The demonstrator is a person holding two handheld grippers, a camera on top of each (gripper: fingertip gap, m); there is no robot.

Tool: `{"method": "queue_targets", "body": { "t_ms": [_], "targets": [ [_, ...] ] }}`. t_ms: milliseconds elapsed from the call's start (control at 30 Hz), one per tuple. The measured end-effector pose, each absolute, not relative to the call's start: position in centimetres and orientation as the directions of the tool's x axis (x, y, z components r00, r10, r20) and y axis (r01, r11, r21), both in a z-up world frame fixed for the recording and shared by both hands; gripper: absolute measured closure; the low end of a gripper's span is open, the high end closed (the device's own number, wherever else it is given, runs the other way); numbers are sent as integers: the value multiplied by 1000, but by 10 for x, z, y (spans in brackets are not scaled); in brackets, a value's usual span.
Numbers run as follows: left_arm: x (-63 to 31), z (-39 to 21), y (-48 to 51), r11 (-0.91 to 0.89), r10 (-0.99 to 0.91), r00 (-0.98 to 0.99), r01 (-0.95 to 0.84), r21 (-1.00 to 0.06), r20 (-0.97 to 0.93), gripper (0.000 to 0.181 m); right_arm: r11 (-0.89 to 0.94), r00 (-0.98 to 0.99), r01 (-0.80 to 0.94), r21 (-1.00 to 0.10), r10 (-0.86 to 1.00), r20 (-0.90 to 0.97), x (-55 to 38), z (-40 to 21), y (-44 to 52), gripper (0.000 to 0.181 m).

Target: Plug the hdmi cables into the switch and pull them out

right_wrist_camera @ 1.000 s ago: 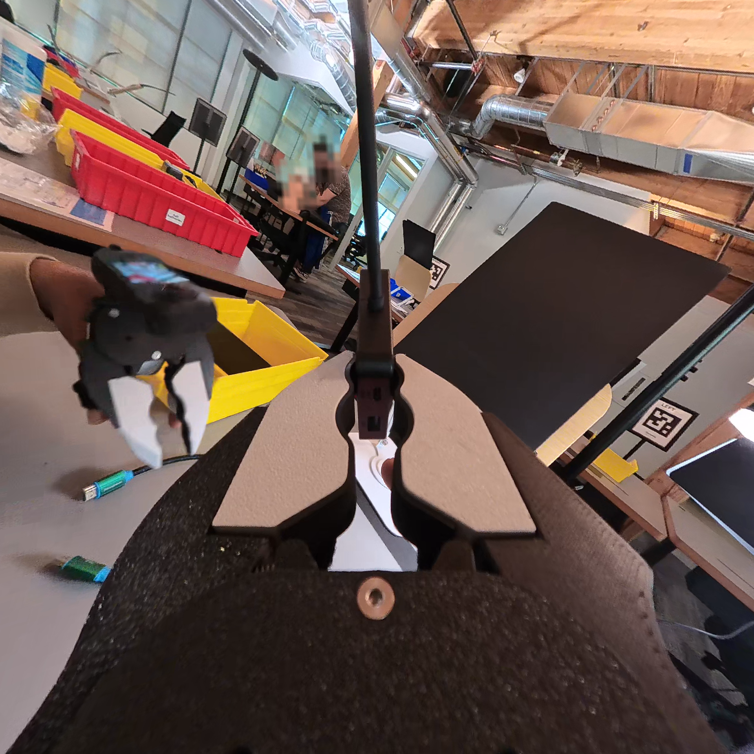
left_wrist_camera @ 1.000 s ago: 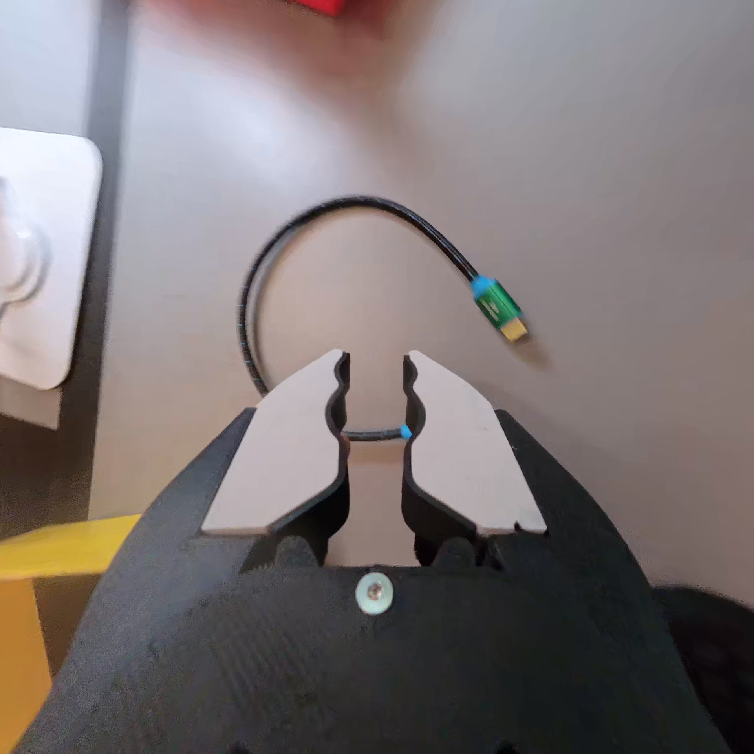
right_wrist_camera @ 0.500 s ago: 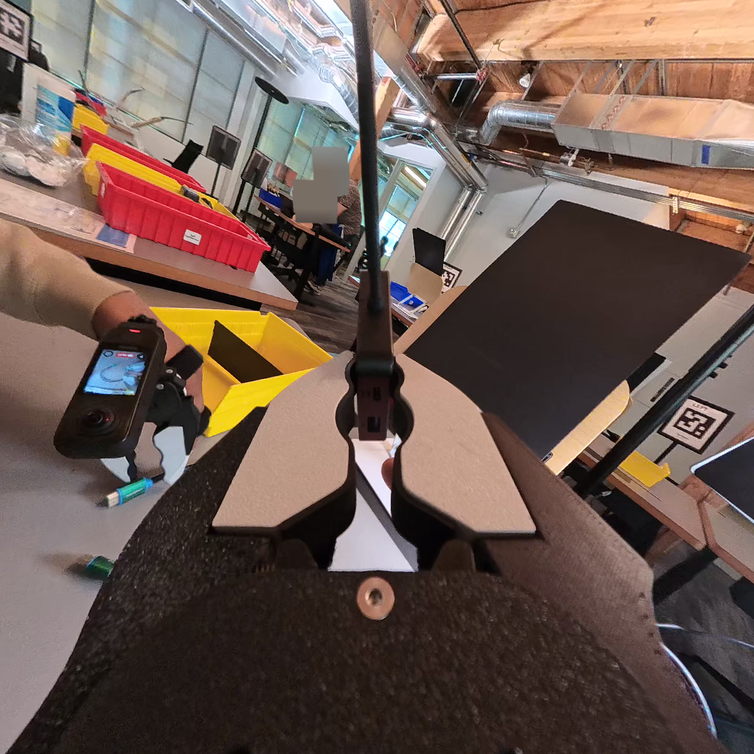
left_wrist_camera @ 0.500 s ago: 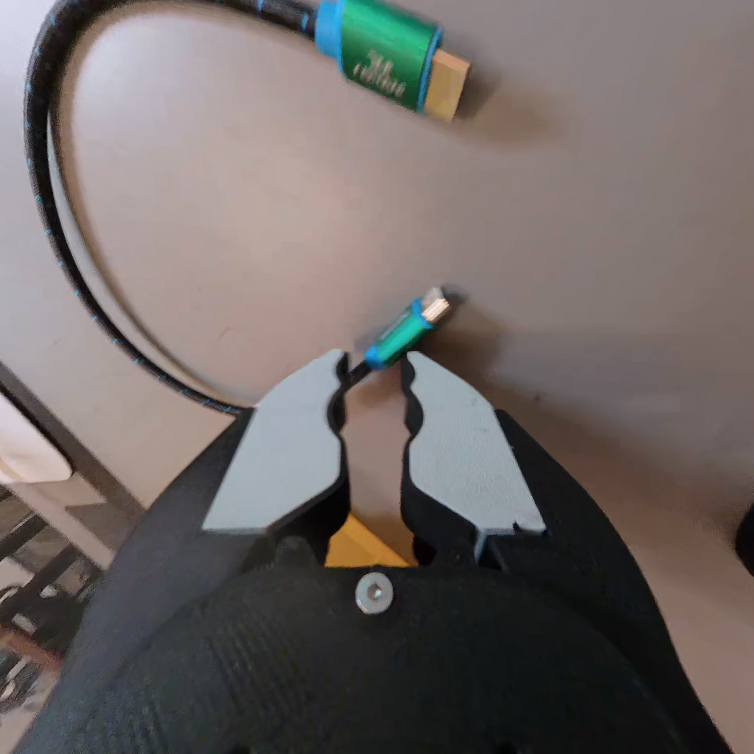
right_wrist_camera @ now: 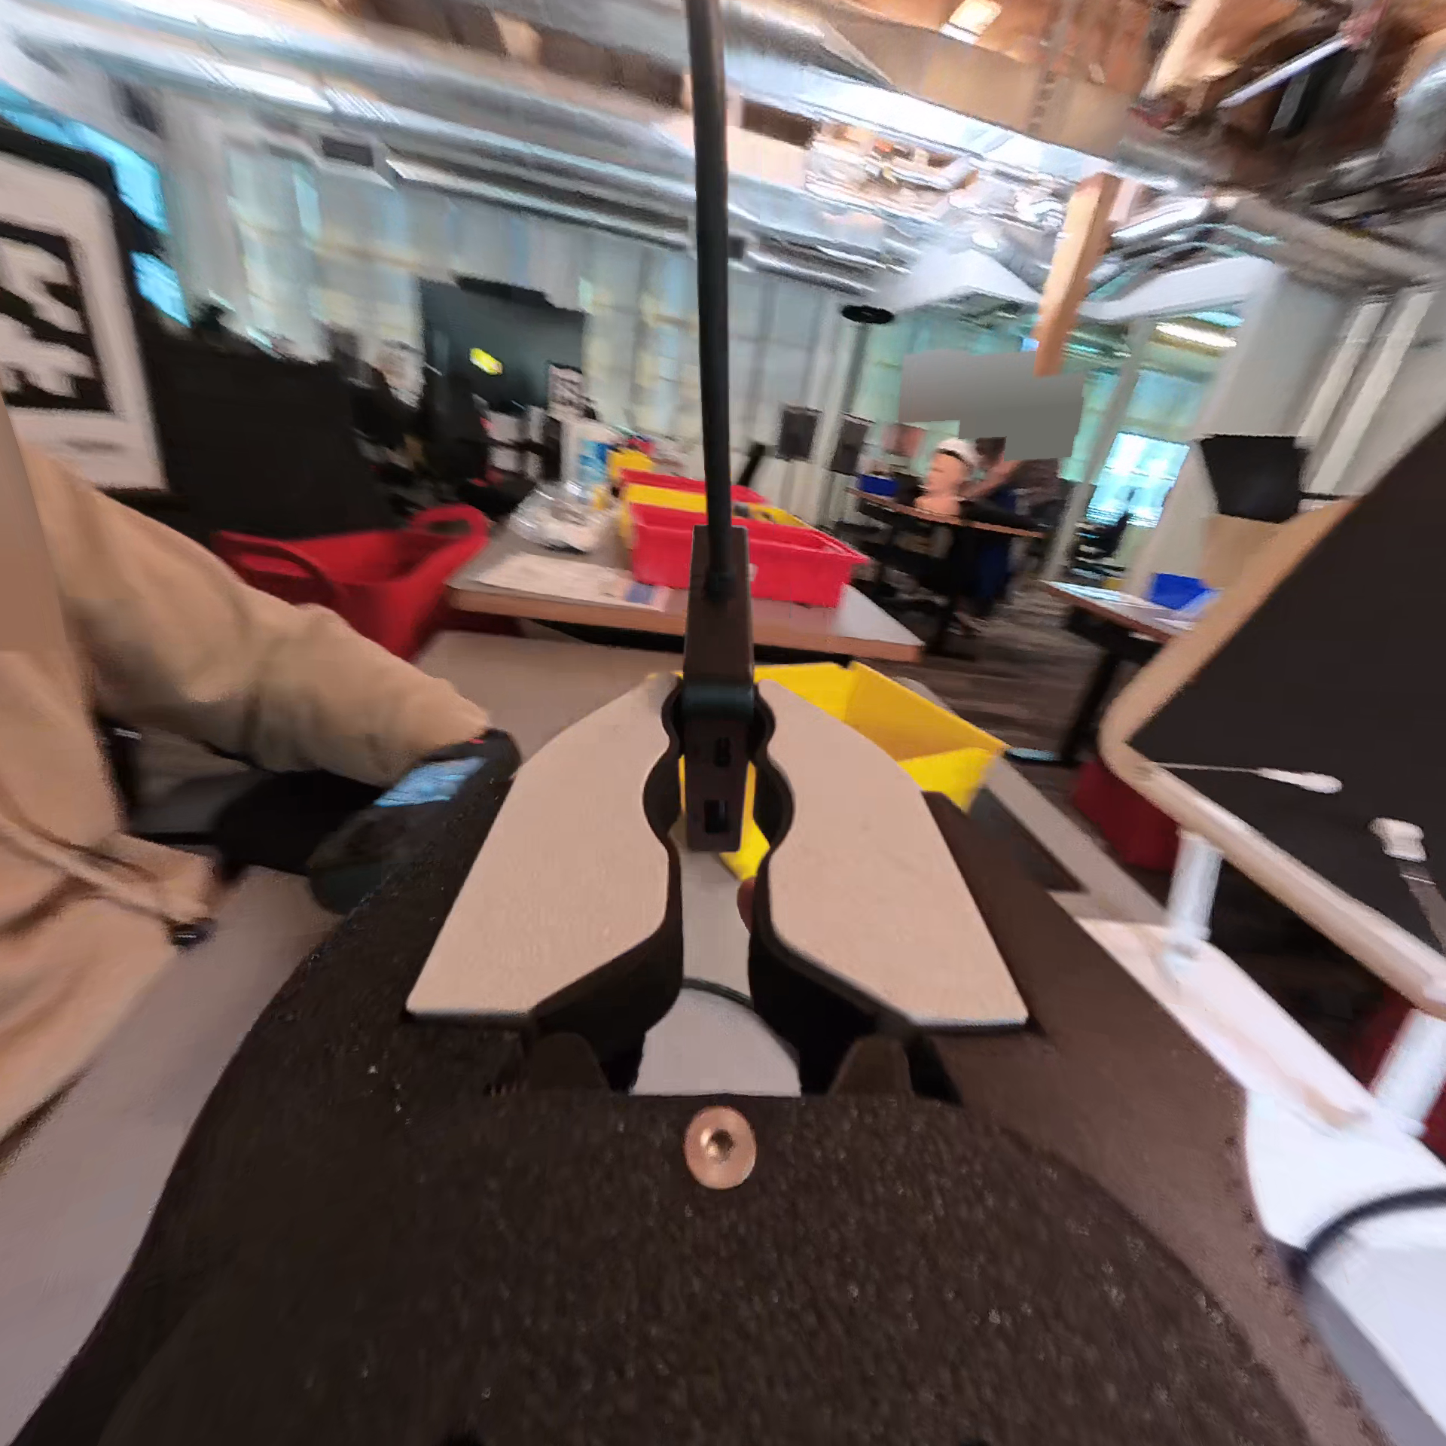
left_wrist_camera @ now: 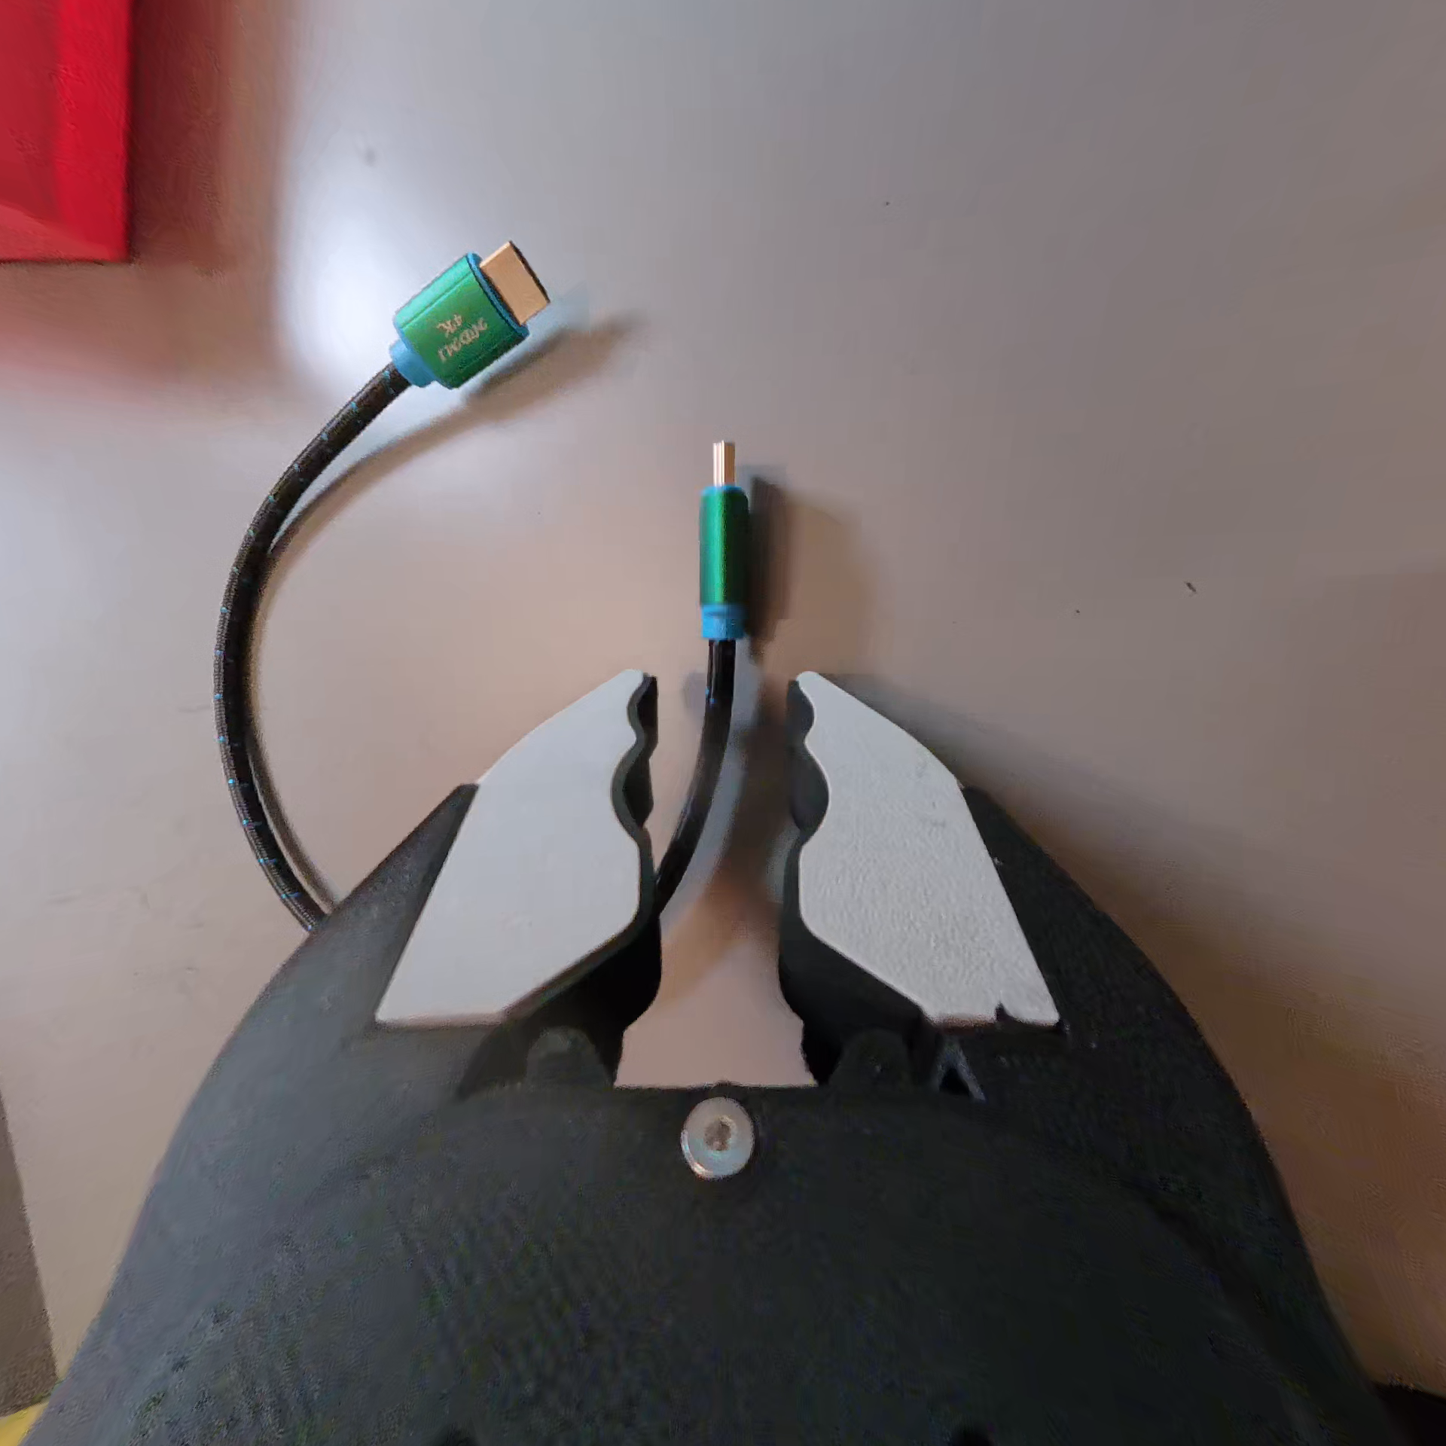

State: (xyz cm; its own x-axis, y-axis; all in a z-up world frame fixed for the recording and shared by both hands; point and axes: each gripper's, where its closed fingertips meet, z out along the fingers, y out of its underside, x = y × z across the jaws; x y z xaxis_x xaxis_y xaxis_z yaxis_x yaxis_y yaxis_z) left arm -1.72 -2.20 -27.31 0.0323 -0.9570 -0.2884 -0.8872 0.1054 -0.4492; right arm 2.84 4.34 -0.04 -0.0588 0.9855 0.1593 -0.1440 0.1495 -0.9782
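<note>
Tongs, left [left_wrist_camera: 721, 688], standing spread around a black braided green-plugged HDMI cable [left_wrist_camera: 718, 548] on the grey tabletop [left_wrist_camera: 1095, 391]; right tongs [right_wrist_camera: 714, 708] pinching a dark slim switch [right_wrist_camera: 714, 688].

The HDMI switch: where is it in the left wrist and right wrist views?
Left wrist view: not in it; only a green-plugged cable lies between the open left tongs.
Right wrist view: centre, the switch clamped in the right tongs.
Shared landmark: the grey table.
</note>
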Motion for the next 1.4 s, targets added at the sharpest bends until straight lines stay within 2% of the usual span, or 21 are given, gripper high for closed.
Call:
{"method": "queue_targets", "body": {
  "t_ms": [100, 233, 433, 500, 567, 633, 767, 900, 1000, 1133, 1400],
  "targets": [
    [-19, -273, -21, 88, -965, 47, -870, -485, -259, 147, 0, -240, -223, -975, 969, 55, 32, -1, 29, 167],
    [-12, -274, -18, 82, -965, 70, -837, -540, -254, 152, -114, -324, -222, -968, 945, -37, 36, -14, 26, 167],
    [5, -276, -17, 42, -978, 99, -772, -635, -186, 165, -189, -295, -126, -974, 944, -145, 33, -53, 22, 168],
    [5, -276, -13, 51, -971, 113, -766, -641, -211, 170, -206, -264, -126, -970, 950, -167, 34, -63, 21, 168],
    [-1, -276, -7, 58, -960, 125, -784, -618, -249, 170, -225, -246, -128, -966, 951, -189, 34, -73, 21, 168],
    [-7, -268, -2, 18, -953, 181, -767, -641, -244, 170, -238, -238, -112, -965, 949, -206, 34, -83, 19, 168],
    [-27, -233, 4, -131, -947, 304, -660, -739, -104, 170, -169, -188, 42, -985, 967, -174, 27, -114, 19, 168],
    [-47, -204, -1, -272, -933, 351, -532, -802, 84, 171, -175, -214, 150, -973, 955, -204, 23, -139, 15, 168],
    [-47, -184, -10, -325, -924, 335, -438, -838, 183, 171, -237, -299, 132, -962, 916, -267, 23, -140, 7, 168],
    [-39, -171, -25, -350, -927, 279, -398, -848, 252, 171, -316, -387, 65, -946, 866, -316, 26, -128, 1, 168],
    [-36, -164, -35, -351, -931, 245, -388, -852, 272, 170, -343, -434, 94, -935, 831, -348, 19, -133, -9, 168]
  ]
}}
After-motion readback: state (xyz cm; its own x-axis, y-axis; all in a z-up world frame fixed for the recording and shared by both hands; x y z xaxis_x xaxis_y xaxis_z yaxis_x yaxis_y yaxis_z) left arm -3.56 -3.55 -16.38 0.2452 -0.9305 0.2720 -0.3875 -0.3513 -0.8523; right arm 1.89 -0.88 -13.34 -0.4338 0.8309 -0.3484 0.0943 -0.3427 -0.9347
